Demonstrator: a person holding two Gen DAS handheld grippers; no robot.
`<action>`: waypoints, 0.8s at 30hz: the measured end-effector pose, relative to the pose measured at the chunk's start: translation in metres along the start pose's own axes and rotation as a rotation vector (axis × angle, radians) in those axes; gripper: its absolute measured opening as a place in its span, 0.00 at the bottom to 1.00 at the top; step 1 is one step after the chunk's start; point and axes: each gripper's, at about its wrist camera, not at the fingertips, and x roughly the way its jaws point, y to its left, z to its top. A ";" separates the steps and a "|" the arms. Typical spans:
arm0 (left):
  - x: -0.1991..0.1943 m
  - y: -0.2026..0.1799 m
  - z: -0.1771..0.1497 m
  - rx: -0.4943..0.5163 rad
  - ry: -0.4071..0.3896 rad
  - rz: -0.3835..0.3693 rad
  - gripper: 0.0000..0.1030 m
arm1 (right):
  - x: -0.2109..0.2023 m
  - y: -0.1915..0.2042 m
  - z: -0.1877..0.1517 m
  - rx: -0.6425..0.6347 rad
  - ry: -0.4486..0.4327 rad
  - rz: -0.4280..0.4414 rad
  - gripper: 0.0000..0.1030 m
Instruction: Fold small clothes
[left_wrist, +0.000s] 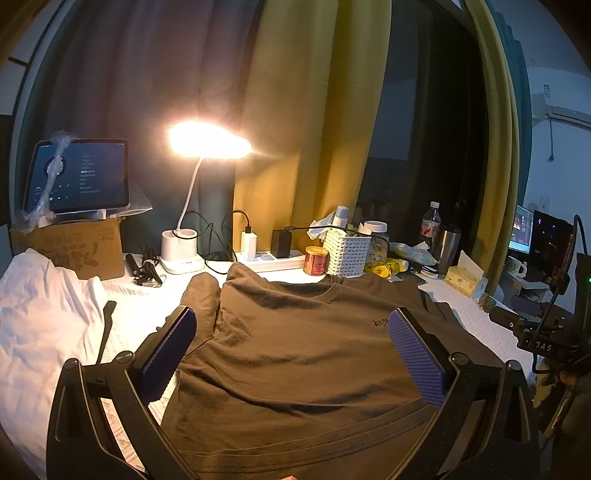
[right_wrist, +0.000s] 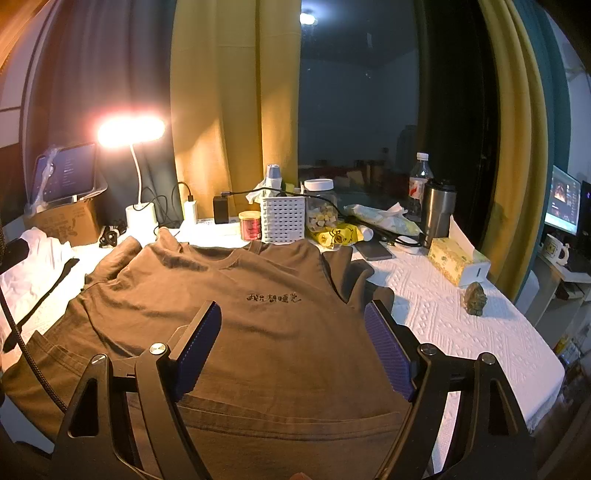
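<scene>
The left gripper (left_wrist: 291, 343), black with two ribbed blue pads, stands with its fingers spread wide and holds nothing. It hovers over the near part of the brown cotton T-shirt (left_wrist: 303, 354). The right gripper (right_wrist: 291, 343), of the same kind, is also spread wide and empty, above the lower middle of the same shirt.

The T-shirt lies face up on the white embossed table cover (right_wrist: 461, 325). Its hem is toward the near edge of the tabletop and its round collar points to the far edge. It fills the middle of the tabletop. A small dark printed text (right_wrist: 272, 297) sits on the chest. Both short sleeves seem already turned or bunched inward; the one toward the right edge shows creases.

I judge the cloth as light, soft and limp. It will sag and slide a little on the cover, so a single-layer pinch can slip. A good hold is the hem corners or the shoulder seams, where the fabric is doubled.

At the far edge stand a lit white desk lamp (left_wrist: 207, 142), a white perforated plastic basket (right_wrist: 282, 219) and a small red jar (right_wrist: 250, 225). A crumpled white cloth (left_wrist: 40, 314) lies at the left edge.
</scene>
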 end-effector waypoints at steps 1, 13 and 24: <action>0.000 0.000 0.000 0.000 0.000 0.000 0.99 | 0.000 0.000 0.000 0.000 0.000 0.000 0.80; 0.000 -0.001 0.001 0.003 -0.004 0.002 0.99 | 0.000 0.000 -0.001 -0.001 0.000 -0.001 0.80; 0.000 -0.003 0.003 0.009 -0.006 -0.009 0.99 | 0.001 0.000 -0.001 -0.001 0.001 -0.002 0.80</action>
